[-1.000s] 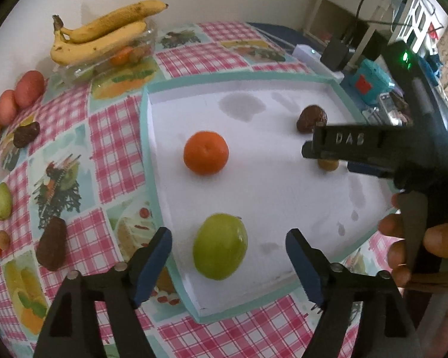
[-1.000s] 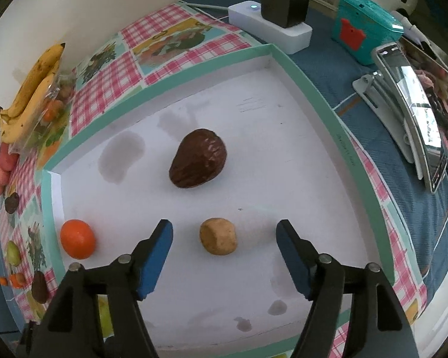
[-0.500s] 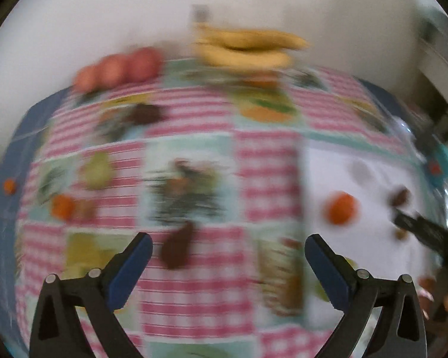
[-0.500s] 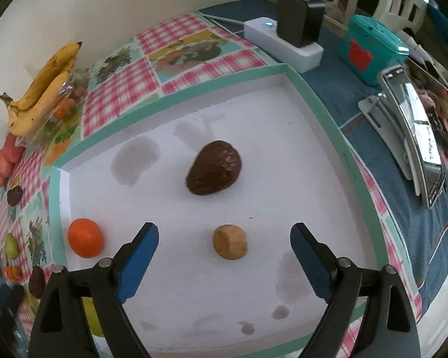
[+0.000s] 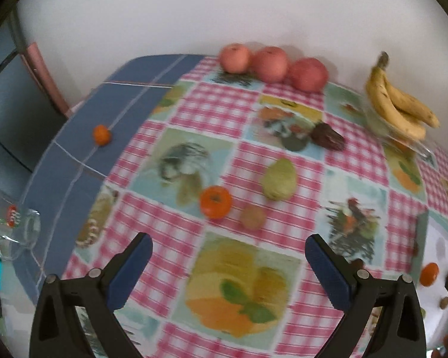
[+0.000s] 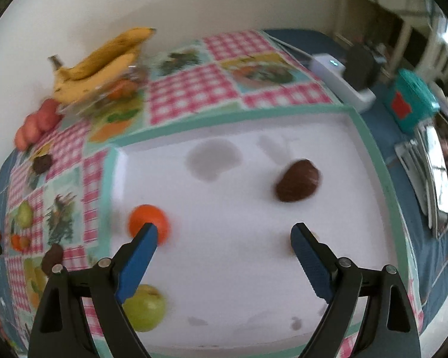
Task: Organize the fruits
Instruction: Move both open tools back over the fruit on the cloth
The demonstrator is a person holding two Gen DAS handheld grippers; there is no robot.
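My left gripper (image 5: 228,264) is open and empty above the checked tablecloth. Ahead of it lie an orange (image 5: 215,202), a small brown fruit (image 5: 253,217), a green pear-like fruit (image 5: 279,179) and a dark brown fruit (image 5: 327,136). Three red apples (image 5: 271,63) and bananas (image 5: 400,106) sit at the far edge. My right gripper (image 6: 224,249) is open and empty over the white tray (image 6: 370,137). The tray holds an orange (image 6: 147,222), a green apple (image 6: 146,307), a dark brown fruit (image 6: 297,184) and a tan fruit mostly hidden behind the right finger.
A tiny orange fruit (image 5: 101,134) lies on the blue cloth at the left. A glass cup (image 5: 18,232) stands off the table's left edge. Right of the tray are a white power strip (image 6: 340,80), a teal box (image 6: 412,101) and a phone stand (image 6: 433,185).
My left gripper has swung left, away from the tray and the green apple, to face the loose fruits on the cloth. My right gripper has drawn back and turned left over the tray.
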